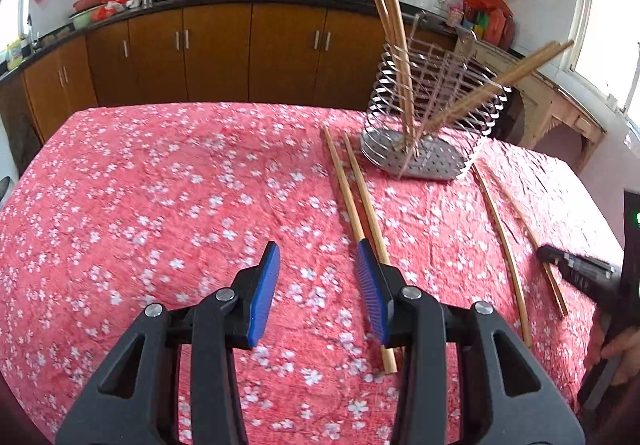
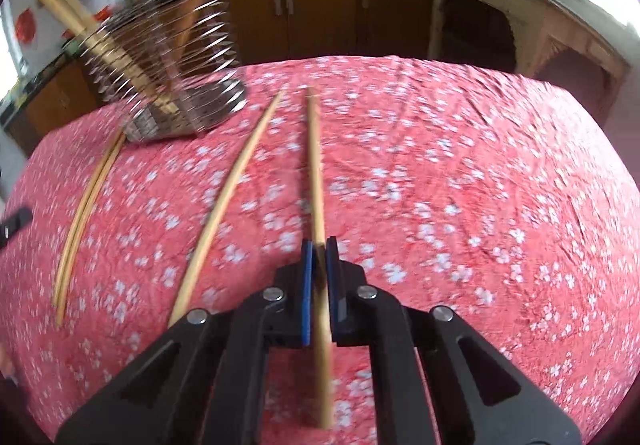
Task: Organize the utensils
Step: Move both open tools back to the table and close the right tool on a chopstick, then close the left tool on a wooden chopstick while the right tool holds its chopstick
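Picking up: the right tongs (image 2: 319, 245) clamp one chopstick (image 2: 316, 165) on the table (image 2: 480, 185); the left tongs (image 1: 318, 257) gape beside a pair (image 1: 356, 197). Next, lift it into the wire holder (image 2: 168, 57).

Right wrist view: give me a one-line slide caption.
Right gripper shut on a chopstick lying on the floral tablecloth, three more beside the wire holder.

My counter (image 1: 160, 185) wears a pink-red cloth dotted with small white blossoms. The chopsticks (image 1: 352, 205) are pale tan wood, the rack (image 1: 432, 113) silvery metal, my gripper pads (image 1: 264, 293) blue, probably ribbed.
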`<control>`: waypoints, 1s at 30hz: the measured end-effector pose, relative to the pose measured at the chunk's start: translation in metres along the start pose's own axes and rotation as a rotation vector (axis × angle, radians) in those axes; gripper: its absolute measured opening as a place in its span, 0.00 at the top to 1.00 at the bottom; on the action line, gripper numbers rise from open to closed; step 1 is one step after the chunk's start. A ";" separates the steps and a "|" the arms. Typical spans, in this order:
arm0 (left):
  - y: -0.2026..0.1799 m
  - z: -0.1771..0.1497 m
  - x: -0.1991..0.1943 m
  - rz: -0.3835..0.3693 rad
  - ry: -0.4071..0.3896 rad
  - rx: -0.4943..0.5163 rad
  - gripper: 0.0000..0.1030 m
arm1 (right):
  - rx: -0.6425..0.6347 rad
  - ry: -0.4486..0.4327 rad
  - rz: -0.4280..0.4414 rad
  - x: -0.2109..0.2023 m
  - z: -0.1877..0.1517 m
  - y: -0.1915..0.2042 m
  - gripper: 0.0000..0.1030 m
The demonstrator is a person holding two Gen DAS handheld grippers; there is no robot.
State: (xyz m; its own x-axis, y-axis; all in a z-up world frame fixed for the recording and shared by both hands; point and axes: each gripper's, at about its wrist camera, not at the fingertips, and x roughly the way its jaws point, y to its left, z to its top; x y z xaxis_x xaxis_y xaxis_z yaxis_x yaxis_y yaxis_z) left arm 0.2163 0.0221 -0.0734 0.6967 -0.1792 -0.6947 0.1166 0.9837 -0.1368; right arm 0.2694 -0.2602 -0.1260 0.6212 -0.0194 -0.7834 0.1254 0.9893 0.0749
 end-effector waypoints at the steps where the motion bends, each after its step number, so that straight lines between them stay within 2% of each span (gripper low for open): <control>1: -0.002 -0.001 0.003 -0.009 0.010 0.003 0.60 | 0.021 0.002 0.005 0.001 0.003 -0.005 0.92; 8: -0.018 -0.008 0.018 -0.032 0.068 0.040 0.61 | -0.004 -0.002 0.009 0.001 0.002 -0.004 0.92; 17: -0.030 -0.015 0.030 -0.017 0.122 0.079 0.69 | -0.004 -0.001 0.021 0.000 0.000 -0.003 0.92; 20: -0.033 -0.014 0.033 0.003 0.121 0.097 0.75 | -0.006 -0.001 0.019 0.001 0.000 -0.003 0.92; 22: -0.035 -0.013 0.035 0.035 0.117 0.108 0.87 | -0.017 -0.003 0.015 0.002 0.001 -0.001 0.92; 24: -0.030 -0.007 0.040 0.059 0.119 0.087 0.93 | -0.018 -0.004 0.015 0.003 0.003 -0.003 0.92; 30: 0.000 0.003 0.044 0.085 0.116 0.008 0.93 | 0.032 -0.017 0.008 0.007 0.009 -0.019 0.92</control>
State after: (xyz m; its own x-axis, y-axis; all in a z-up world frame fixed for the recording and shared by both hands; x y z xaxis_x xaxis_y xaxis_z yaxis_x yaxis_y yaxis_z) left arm 0.2494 0.0144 -0.1019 0.6179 -0.0955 -0.7805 0.0665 0.9954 -0.0692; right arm 0.2779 -0.2800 -0.1271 0.6352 -0.0140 -0.7722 0.1445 0.9843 0.1010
